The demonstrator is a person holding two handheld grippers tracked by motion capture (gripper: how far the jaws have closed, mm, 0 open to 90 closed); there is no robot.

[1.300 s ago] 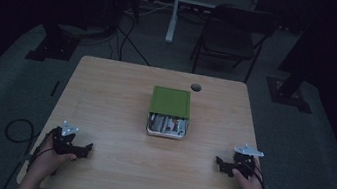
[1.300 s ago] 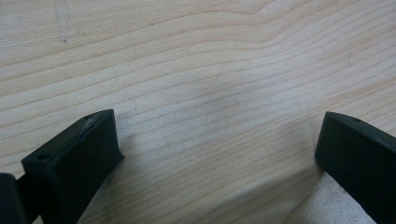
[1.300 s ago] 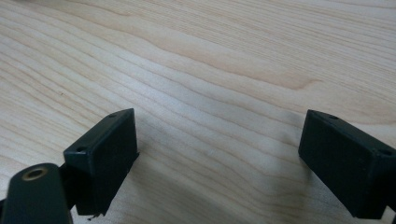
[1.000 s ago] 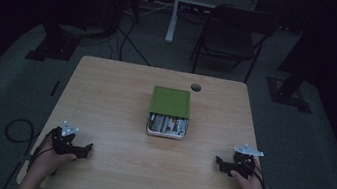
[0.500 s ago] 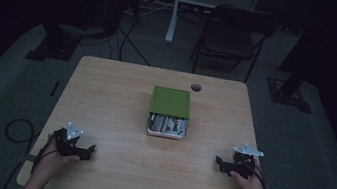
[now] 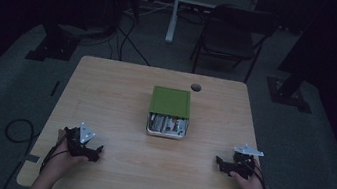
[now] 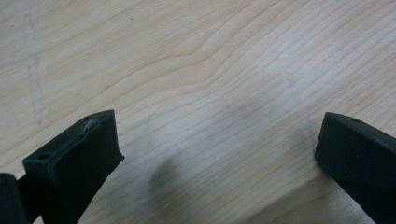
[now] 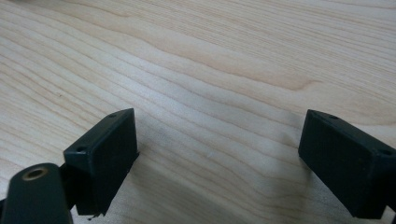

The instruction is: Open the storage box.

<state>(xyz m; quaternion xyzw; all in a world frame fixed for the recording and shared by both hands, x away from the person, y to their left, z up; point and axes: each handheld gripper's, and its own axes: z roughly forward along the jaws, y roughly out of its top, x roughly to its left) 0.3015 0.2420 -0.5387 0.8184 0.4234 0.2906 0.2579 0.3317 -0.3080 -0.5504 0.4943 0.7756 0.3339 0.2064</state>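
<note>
a: from the high view, what lies on the table (image 6: 105, 95)?

b: a green box (image 6: 170, 102) sits in the middle, toward the far side, with an open white tray (image 6: 167, 126) of small items at its near end. i can't make out what the items are. there's a round hole (image 6: 196, 87) in the tabletop behind it.

a: and the gripper views?

b: just bare wood grain between the jaws, which the high view is too dim and far off to show. the left gripper (image 7: 219, 154) has its jaws spread wide with nothing between them; same for the right gripper (image 8: 219, 149).

a: how are the hands set?

b: the left hand (image 6: 63, 157) and right hand (image 6: 252, 183) sit at the near corners, well apart from the box, each gripper low on the table and aimed inward.
</note>
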